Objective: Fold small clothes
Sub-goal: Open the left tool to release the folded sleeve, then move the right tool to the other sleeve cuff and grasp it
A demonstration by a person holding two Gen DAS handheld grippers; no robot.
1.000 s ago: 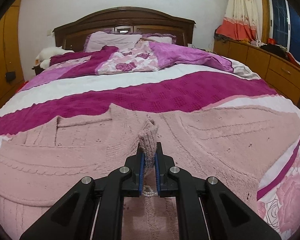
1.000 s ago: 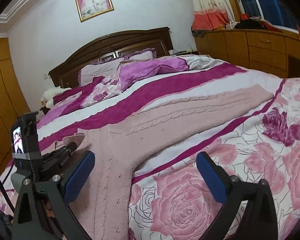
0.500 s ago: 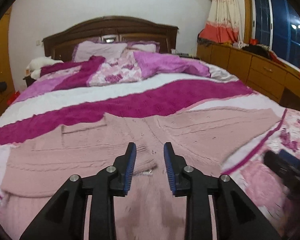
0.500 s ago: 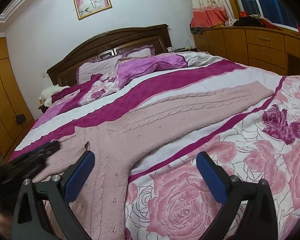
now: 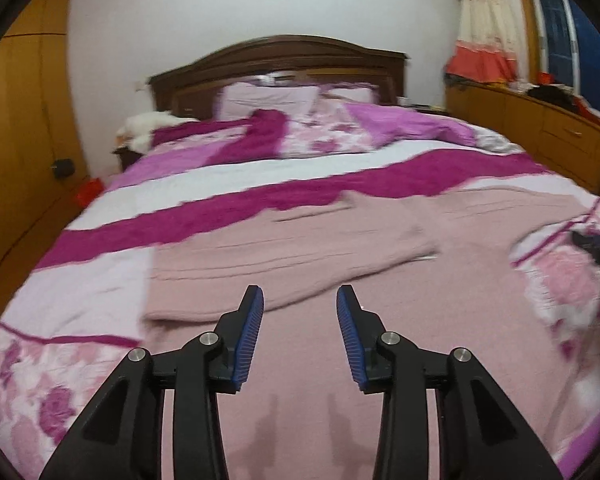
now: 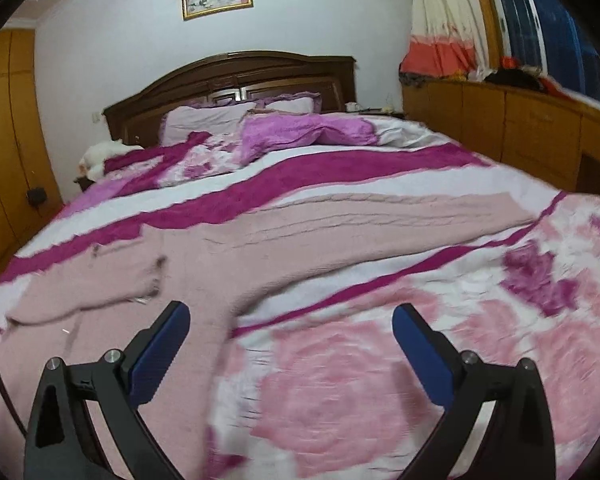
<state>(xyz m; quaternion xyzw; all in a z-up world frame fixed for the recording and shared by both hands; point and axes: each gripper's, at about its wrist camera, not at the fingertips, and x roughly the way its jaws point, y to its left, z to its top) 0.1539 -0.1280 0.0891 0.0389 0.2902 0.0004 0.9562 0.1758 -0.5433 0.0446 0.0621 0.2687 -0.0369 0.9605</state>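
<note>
A pale pink knitted sweater [image 5: 300, 248] lies spread on the bed, its left sleeve folded across the body. In the right wrist view the sweater [image 6: 260, 248] stretches right, with its other sleeve [image 6: 420, 210] laid out flat. My left gripper [image 5: 300, 300] is open and empty, just above the sweater's lower body. My right gripper [image 6: 290, 318] is wide open and empty, above the sweater's right edge and the flowered cover.
The bed [image 5: 260, 184] has a magenta, white and rose-patterned cover, with pillows and a bunched quilt [image 6: 300, 132] at the dark wooden headboard [image 5: 280, 60]. Wooden drawers [image 6: 520, 128] line the right side, a wardrobe [image 5: 20, 140] the left.
My left gripper let go of the sleeve cuff, opened and drew back to the left; the sleeve now lies folded over the body. My right gripper stayed open and shifted slightly.
</note>
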